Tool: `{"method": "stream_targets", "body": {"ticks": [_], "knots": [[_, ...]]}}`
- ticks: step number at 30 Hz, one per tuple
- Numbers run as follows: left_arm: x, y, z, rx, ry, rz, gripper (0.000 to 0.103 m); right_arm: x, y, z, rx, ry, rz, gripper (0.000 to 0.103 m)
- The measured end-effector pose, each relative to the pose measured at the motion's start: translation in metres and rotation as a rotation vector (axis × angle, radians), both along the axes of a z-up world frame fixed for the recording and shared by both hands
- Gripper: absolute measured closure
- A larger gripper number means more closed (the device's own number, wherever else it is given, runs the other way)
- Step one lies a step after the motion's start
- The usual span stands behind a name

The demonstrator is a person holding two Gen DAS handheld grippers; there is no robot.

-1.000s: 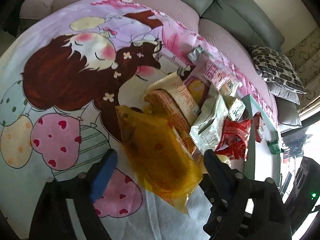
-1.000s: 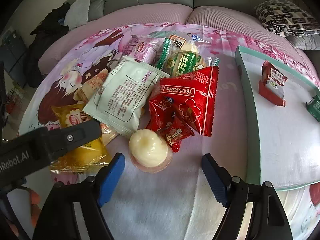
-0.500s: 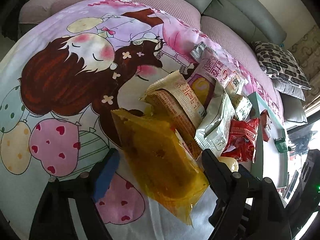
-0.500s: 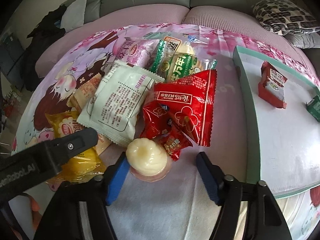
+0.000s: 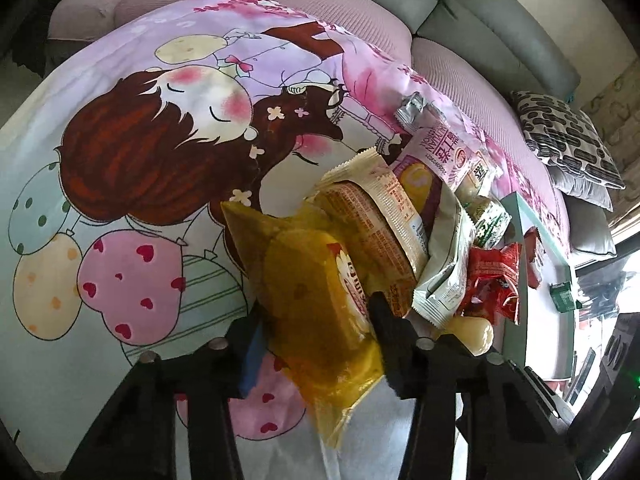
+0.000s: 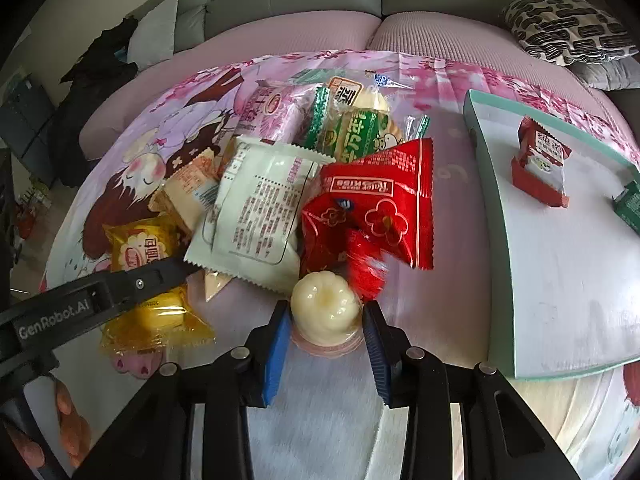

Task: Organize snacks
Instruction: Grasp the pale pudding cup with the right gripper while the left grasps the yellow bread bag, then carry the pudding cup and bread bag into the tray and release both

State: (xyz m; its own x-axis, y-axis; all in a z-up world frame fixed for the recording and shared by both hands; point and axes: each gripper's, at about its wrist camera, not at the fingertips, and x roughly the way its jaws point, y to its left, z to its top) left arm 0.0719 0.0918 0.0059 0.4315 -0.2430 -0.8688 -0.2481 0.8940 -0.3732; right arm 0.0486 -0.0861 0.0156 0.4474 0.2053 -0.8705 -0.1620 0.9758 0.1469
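Note:
A pile of snack packets lies on a cartoon-print blanket. The jaws of my left gripper are closing on a yellow bread packet, which bulges between the pads. In the right wrist view that packet shows under one left finger. My right gripper is closing too, its blue pads against the sides of a pale yellow jelly cup. The cup also shows in the left wrist view. Behind the cup lie a white packet and a red packet.
A white tray with a teal rim lies to the right and holds a red-and-white packet and a green one. Green and pink packets top the pile. A grey sofa back and a patterned cushion stand behind.
Both grippers' jaws have drawn in from wide open: the left around the yellow packet, the right around the jelly cup. Neither hand has shifted much.

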Motion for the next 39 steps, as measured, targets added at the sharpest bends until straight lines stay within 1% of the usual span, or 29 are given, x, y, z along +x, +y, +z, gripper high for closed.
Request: {"method": "stream_targets", "body": {"ticks": [11, 19, 23, 31, 39], "knots": [[-0.027, 0.007, 0.014, 0.017, 0.005, 0.021, 0.055, -0.022, -0.012, 0.015, 0.035, -0.03, -0.01, 0.064], [-0.043, 0.006, 0.036, 0.034, -0.032, 0.032, 0.056, -0.037, -0.026, 0.032, 0.051, -0.058, -0.025, 0.064], [-0.045, 0.001, 0.05, 0.046, -0.057, 0.026, 0.056, -0.042, -0.037, 0.042, 0.065, -0.085, -0.037, 0.064], [-0.04, -0.033, 0.076, 0.078, -0.098, -0.022, 0.056, -0.045, -0.065, 0.054, 0.083, -0.12, -0.069, 0.064], [-0.027, -0.083, 0.091, 0.108, -0.127, -0.119, 0.056, -0.042, -0.112, 0.062, 0.083, -0.15, -0.138, 0.064]]}}
